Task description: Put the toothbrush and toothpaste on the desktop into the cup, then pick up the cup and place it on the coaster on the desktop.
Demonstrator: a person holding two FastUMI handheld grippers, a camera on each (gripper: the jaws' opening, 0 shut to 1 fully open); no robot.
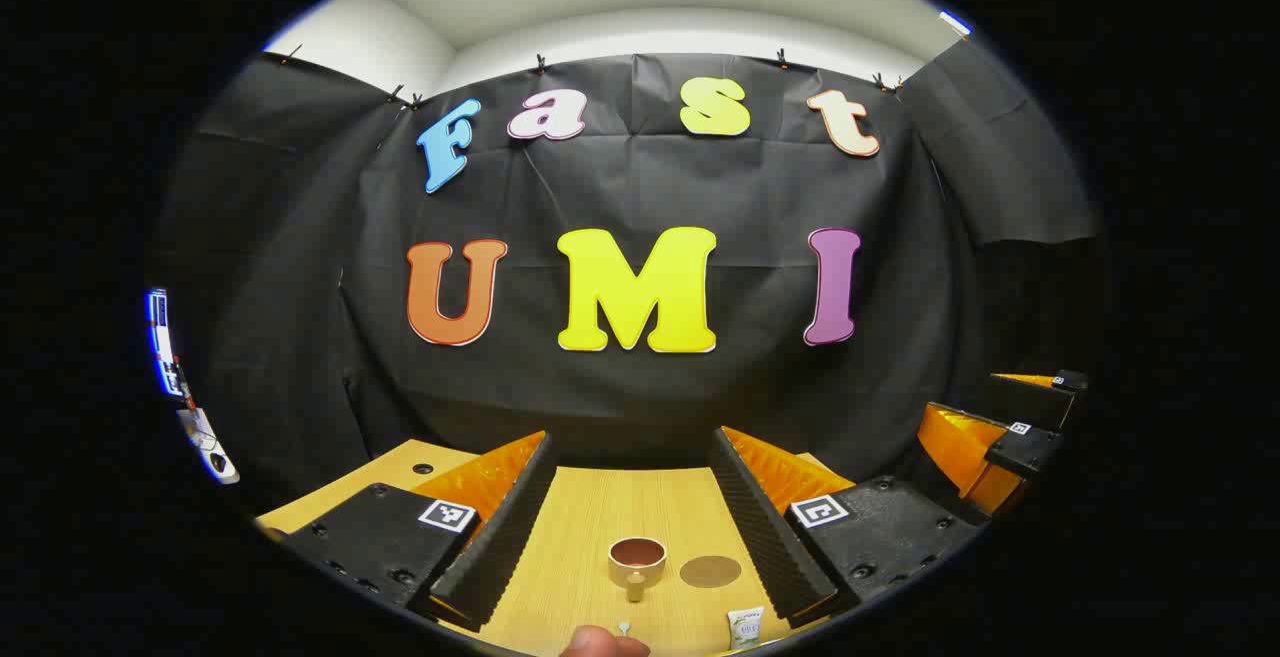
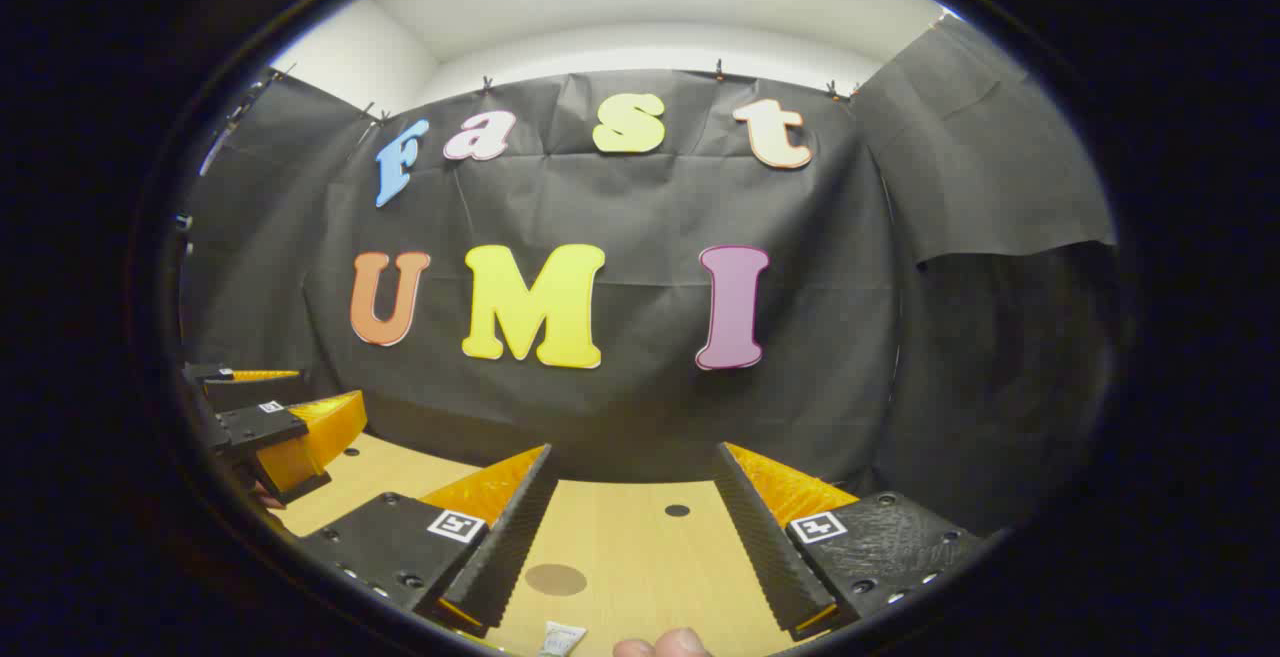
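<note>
In the left gripper view, the left gripper [image 1: 632, 482] hangs above the wooden desktop [image 1: 590, 517] with its 2 fingers spread wide and nothing between them. Framed in the gap between those jaws, a little ahead of the camera, stands the cup [image 1: 637, 561], upright, its mouth open to the camera and a short handle pointing toward the lens. Just to the right of the cup, apart from it and nearer the right-hand jaw, lies the flat round coaster [image 1: 710, 571]. Closer in, below the cup, the head of the toothbrush [image 1: 623, 628] peeks up beside a fingertip [image 1: 600, 643] at the bottom edge. The toothpaste [image 1: 745, 627] tube lies near the base of the right-hand jaw. Farther off to the right, the right gripper [image 1: 1000, 437] is held above the desktop's edge.

In the right gripper view, the right gripper's own 2 fingers are likewise wide apart and hold nothing. The coaster [image 2: 555, 579] sits just inside the left-hand jaw, the toothpaste [image 2: 562, 639] below it at the bottom edge.
</note>
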